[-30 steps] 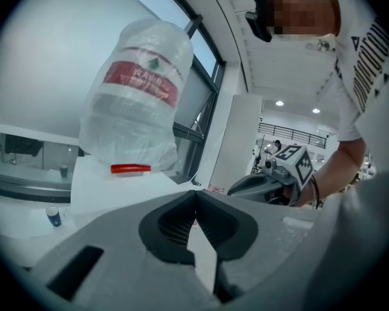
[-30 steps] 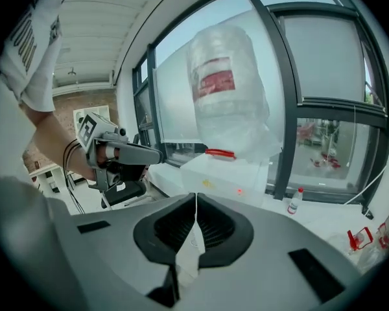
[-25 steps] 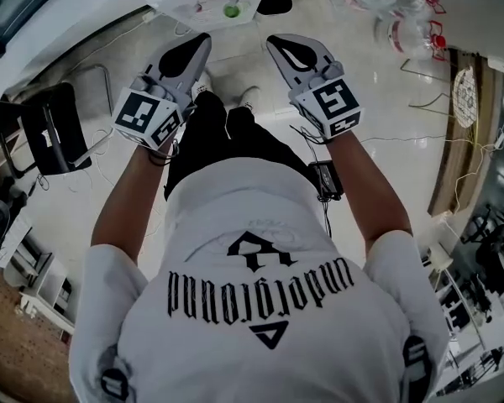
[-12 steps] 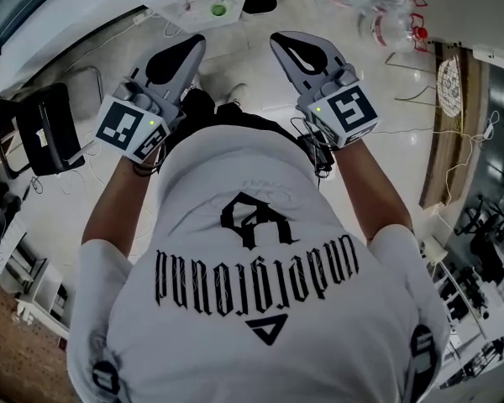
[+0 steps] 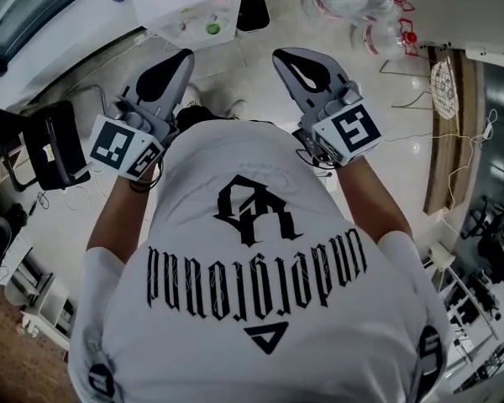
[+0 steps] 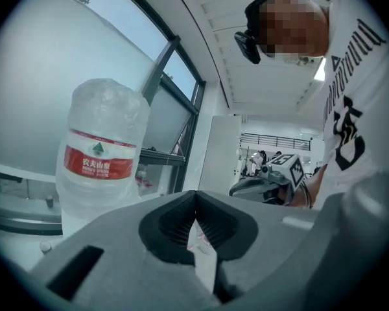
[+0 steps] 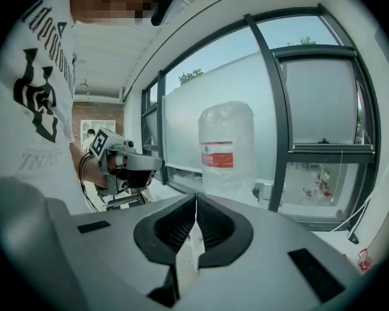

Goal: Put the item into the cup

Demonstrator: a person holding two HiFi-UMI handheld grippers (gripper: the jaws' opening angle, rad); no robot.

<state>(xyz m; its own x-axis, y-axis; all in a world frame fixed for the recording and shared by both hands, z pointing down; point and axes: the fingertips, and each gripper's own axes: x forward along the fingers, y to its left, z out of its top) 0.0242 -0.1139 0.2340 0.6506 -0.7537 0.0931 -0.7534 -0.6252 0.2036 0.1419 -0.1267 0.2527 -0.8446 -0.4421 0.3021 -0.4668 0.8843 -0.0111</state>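
Grippers side by side, apart, before the person's white shirt (image 5: 252, 250): left gripper (image 6: 194, 194) and right gripper (image 7: 196, 197), each with jaws pressed together on nothing. Water bottle (image 7: 225, 144) upright beyond. White table (image 5: 172, 11) ahead bears small objects; item, cup and their orientation indistinguishable.

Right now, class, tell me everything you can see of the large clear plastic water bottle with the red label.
The large clear plastic water bottle is a wide, translucent cylinder with a crinkled, frosted-looking skin and a rounded top where no neck or cap shows. A red label band with white print and a small green mark wraps its middle. It stands upright before a pale window with a dark window frame. Its base is out of sight, so what it rests on cannot be told, nor can how full it is.
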